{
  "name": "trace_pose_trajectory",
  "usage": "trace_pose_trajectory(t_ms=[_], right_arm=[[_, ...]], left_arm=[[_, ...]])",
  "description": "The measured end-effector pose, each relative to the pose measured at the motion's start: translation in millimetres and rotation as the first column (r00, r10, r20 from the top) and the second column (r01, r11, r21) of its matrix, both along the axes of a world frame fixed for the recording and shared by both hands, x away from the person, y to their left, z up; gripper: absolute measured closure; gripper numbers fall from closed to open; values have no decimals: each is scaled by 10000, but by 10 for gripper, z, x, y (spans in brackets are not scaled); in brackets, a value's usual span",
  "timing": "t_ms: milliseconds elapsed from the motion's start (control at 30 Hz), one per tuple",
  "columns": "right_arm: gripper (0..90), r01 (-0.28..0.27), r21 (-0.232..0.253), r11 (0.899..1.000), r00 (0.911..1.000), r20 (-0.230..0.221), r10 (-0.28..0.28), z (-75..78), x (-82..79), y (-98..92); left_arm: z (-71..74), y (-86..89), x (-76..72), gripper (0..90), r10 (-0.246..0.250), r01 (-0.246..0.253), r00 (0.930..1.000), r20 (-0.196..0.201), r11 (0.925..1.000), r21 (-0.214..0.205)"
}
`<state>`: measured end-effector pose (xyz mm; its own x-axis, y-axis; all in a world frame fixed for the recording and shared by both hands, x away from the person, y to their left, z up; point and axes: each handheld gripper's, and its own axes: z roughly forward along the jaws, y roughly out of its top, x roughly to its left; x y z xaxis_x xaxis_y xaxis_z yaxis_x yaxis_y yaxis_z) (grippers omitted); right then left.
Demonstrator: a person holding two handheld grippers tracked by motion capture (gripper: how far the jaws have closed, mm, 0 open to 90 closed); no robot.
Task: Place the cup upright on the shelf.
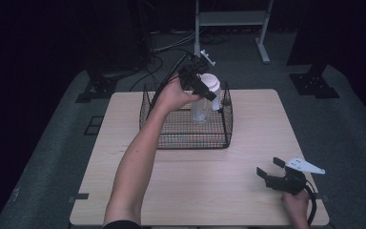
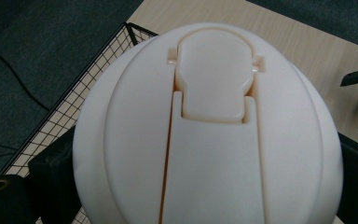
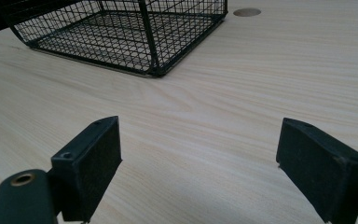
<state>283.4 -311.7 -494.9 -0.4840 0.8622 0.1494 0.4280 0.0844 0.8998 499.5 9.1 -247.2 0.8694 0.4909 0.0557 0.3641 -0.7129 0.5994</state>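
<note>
Left gripper (image 1: 201,85) clamps a clear bottle (image 1: 201,109) just under its white lid (image 2: 209,135), held upright over the wire basket (image 1: 186,138); grip sits high, so the body could swing, clip the basket rim, or slip free; right gripper (image 3: 198,168) rests wide apart on the table (image 3: 214,102), holding nothing.

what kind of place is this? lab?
Likely a lab recording setup, not a home: dark curtained surround, bare wooden table on grey carpet, cables and metal stand legs behind it.
</note>
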Motion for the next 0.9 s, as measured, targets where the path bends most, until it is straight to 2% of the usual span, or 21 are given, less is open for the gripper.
trace_pose_trajectory(t_ms=[167,333,500,900], right_arm=[[129,48,117,9999,10000,7,-48,0,3,-15],[129,51,128,9999,10000,19,-51,0,5,-18],[129,56,294,9996,10000,-45,-55,3,8,-34],[129,-21,257,9997,10000,-85,23,1,17,-42]], left_arm=[[-80,32,82,51,305,-309,9995,-109,9990,-320],[-160,69,134,51,684,-689,9975,-150,9970,-346],[-265,84,179,51,843,-852,9960,-286,9958,-336],[-574,35,262,51,1023,-1017,9928,-619,9947,114]])
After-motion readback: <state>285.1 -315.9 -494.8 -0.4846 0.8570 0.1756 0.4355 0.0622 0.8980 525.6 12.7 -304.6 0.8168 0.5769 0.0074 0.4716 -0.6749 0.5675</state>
